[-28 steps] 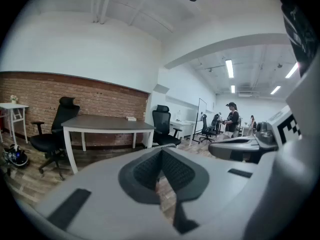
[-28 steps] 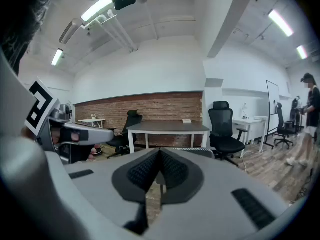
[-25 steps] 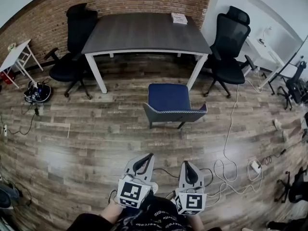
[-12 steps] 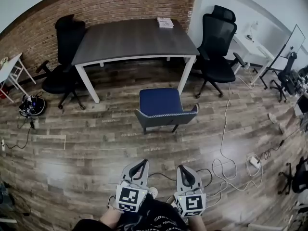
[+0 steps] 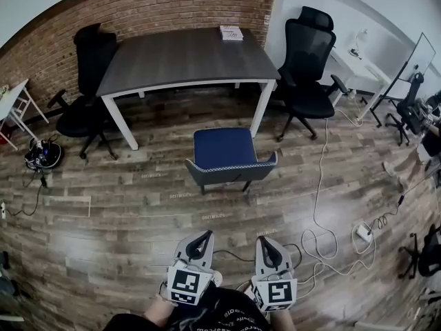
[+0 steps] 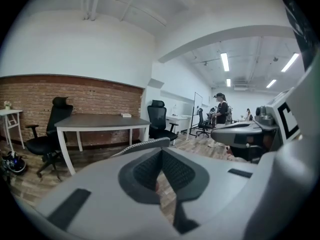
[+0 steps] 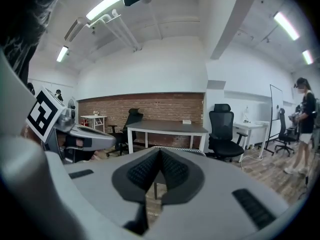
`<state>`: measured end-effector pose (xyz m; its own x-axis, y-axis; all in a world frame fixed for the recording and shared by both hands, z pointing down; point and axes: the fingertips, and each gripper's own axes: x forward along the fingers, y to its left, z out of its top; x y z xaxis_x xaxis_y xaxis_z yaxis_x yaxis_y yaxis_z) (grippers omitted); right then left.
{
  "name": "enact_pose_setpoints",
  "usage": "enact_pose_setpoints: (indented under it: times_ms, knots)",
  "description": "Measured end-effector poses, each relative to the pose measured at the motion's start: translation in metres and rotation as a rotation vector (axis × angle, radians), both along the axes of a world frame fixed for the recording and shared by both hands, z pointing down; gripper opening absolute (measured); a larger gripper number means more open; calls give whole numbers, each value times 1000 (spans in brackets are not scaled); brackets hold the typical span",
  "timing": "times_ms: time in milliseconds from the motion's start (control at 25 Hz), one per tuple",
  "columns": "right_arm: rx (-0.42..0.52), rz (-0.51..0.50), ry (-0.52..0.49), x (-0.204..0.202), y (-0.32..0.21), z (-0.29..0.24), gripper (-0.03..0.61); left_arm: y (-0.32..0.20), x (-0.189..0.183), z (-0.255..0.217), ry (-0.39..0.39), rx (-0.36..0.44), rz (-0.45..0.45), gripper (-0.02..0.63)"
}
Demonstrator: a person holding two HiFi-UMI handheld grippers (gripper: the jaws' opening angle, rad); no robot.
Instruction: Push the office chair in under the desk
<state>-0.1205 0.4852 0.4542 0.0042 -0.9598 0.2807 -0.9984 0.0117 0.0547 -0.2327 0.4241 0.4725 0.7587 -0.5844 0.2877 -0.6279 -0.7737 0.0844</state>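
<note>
Closed and empty, the left gripper (image 5: 204, 235) and right gripper (image 5: 265, 241) have apparently edged nearer the blue-seated grey-backed chair (image 5: 224, 148); no contact yet, grey-topped white-legged desk (image 5: 186, 54) beyond.

Reference: the desk (image 5: 186, 57), head view.

- **Behind it:** the brick wall (image 5: 158, 9).
- **On it:** a book (image 5: 231, 32) at the rear right corner.
- **At its left end:** the left office chair (image 5: 86, 81).
- **At its right end:** the right office chair (image 5: 310, 67).
- **In front of it:** the low-backed chair (image 5: 229, 154) stands apart from the front edge, with its back on the side away from the desk.
- **Well in front, beyond that chair:** the left gripper (image 5: 204, 236) and the right gripper (image 5: 264, 242), side by side.
- **Far to its left:** a small table (image 5: 10, 98).
- **To its front right, on the floor:** a cable (image 5: 320, 185) and a power strip (image 5: 363, 232).
</note>
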Motion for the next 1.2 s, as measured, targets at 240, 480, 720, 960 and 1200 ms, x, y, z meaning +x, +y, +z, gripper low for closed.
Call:
enact_pose_setpoints:
  times_ms: [240,480,720,960,1200]
  knots:
    - [-17,-15,40,9,-22,4,3,-27,13,6,9,-1,-8,5]
    - [-24,11,40,25,-58,9,3,-75,21,13,-2,-3,-20,5]
    - [-72,60,11,45,-115,23,3,-138,40,23,-29,-17,37,6]
    - [-125,111,13,60,-168,36,3,-192,63,41,-103,-47,151,6]
    - [-202,155,11,64,-203,47,3,-222,85,56,-166,-82,291,5]
